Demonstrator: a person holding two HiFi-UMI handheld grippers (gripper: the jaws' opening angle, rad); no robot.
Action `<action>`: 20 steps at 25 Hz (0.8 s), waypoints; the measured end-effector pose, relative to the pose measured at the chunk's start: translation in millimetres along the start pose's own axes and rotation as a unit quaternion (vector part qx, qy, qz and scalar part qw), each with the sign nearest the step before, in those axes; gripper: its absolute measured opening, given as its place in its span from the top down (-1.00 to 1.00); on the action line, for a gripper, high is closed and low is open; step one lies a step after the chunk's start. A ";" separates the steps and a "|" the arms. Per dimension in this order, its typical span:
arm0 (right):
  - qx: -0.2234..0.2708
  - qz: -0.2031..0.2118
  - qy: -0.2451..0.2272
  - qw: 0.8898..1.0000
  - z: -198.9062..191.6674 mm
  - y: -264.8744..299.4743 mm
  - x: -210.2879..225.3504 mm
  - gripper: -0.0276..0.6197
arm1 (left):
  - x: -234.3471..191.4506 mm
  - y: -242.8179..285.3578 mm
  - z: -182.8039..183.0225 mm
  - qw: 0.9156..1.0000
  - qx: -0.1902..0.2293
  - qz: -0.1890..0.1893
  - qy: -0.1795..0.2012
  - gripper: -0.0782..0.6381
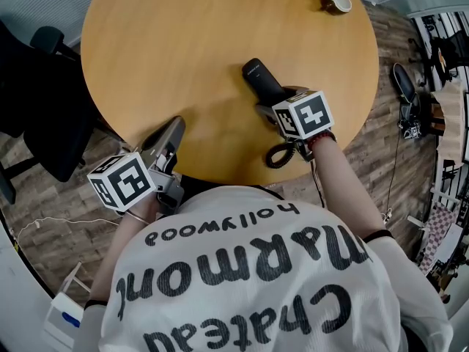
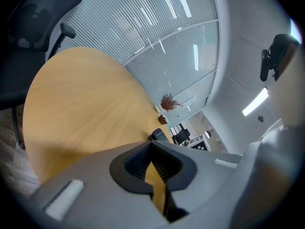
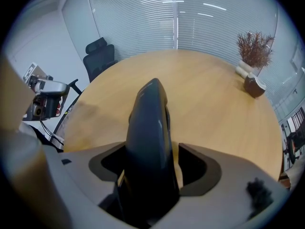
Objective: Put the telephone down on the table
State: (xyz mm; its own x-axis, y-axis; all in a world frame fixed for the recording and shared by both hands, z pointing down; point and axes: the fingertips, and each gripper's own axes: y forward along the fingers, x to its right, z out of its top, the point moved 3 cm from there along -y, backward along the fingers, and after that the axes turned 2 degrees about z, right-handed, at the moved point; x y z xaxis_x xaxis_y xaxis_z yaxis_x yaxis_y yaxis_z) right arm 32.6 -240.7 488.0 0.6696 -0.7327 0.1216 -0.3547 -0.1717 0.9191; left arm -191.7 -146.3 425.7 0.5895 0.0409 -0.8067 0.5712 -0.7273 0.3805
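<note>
Nearest the camera, the person's white printed shirt (image 1: 249, 284) is filling the bottom of the head view. Both forearms are reaching forward over the near rim of the round wooden desk (image 1: 183, 42).

The left gripper (image 1: 174, 127) is hovering at the near left edge of the desk, tilting slightly downward. Its jaws are lying drawn together at the tips. Only a thin wedge of desk is showing between the ribbed pads, and nothing is sitting in them.

The right gripper (image 3: 152, 166) is pointing steeply down at the desk, its jaws standing wide apart. The black telephone handset (image 1: 260, 79) is sitting between them, its near end down in the mouth of the gripper. A sliver of wood is showing on each side, so the pads are not pressing on it: the grip is released. The handset is stretching away from the gripper across the desk and looks to be lying on the wood. Its coiled cord (image 1: 281, 155) is hanging over the desk edge beneath the right wrist.

Farther off, a cup (image 1: 338, 0) is standing near the far rim. A dried plant (image 3: 255, 46) is showing just behind it in the right gripper view. A black office chair (image 1: 44, 101) is standing off to the left.
</note>
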 end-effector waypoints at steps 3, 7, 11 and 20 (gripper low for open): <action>0.003 -0.003 -0.001 1.000 1.1 -1.9 0.0 -0.08 | -0.4 -0.4 0.3 1.000 0.000 0.000 0.000 0.76; 0.006 -0.005 -0.002 1.000 2.4 -4.1 1.0 -0.09 | 0.0 -1.2 -0.4 1.000 -0.001 -0.001 -0.001 0.76; 0.007 -0.005 -0.011 1.000 4.5 -5.8 -1.2 -0.10 | 0.1 -1.6 -1.4 1.000 -0.002 0.000 -0.001 0.76; 0.041 0.005 -0.009 0.999 17.8 -24.9 -9.3 -0.10 | 0.6 -2.5 -2.2 1.000 -0.002 -0.002 0.001 0.76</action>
State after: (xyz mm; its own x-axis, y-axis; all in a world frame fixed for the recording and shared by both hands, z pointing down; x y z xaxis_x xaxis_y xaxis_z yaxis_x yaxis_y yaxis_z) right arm 23.6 -241.3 457.3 0.6543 -0.7461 0.1236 -0.4137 -0.2163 0.8844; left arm -191.4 -142.9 425.3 0.5883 0.0451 -0.8074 0.5760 -0.7242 0.3792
